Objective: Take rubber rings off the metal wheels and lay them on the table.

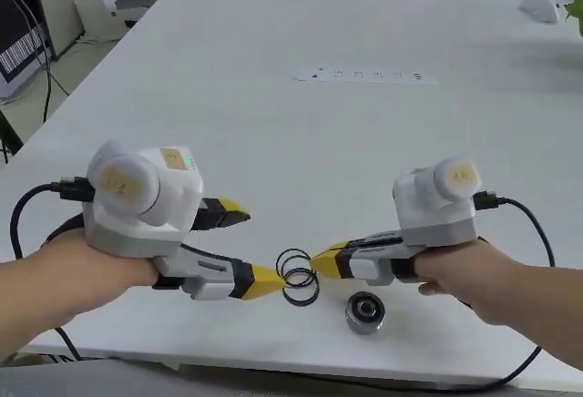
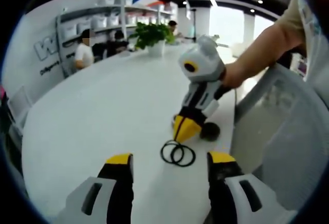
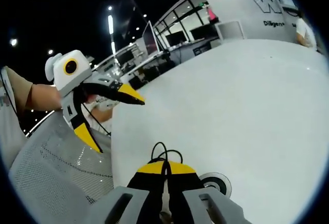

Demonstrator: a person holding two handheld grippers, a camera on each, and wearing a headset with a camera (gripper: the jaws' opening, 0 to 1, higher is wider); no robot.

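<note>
Three thin black rubber rings [image 1: 299, 277] lie overlapping on the white table [image 1: 301, 133] near its front edge. My right gripper [image 1: 317, 260] is shut, and its yellow tips meet the rim of one ring and seem to pinch it. My left gripper [image 1: 256, 246] stands open just left of the rings, one jaw near them and the other raised. A small metal wheel [image 1: 364, 311] rests on the table under the right gripper. In the left gripper view the rings [image 2: 177, 153] lie ahead of my open jaws. In the right gripper view black loops [image 3: 165, 152] rise past the shut tips, with the wheel [image 3: 216, 183] beside them.
A white power strip [image 1: 364, 76] lies mid-table, far from the work. The table's front edge [image 1: 273, 361] runs just below the wheel. Black cables trail from both grippers. People and a green plant [image 2: 150, 33] are at the table's far end.
</note>
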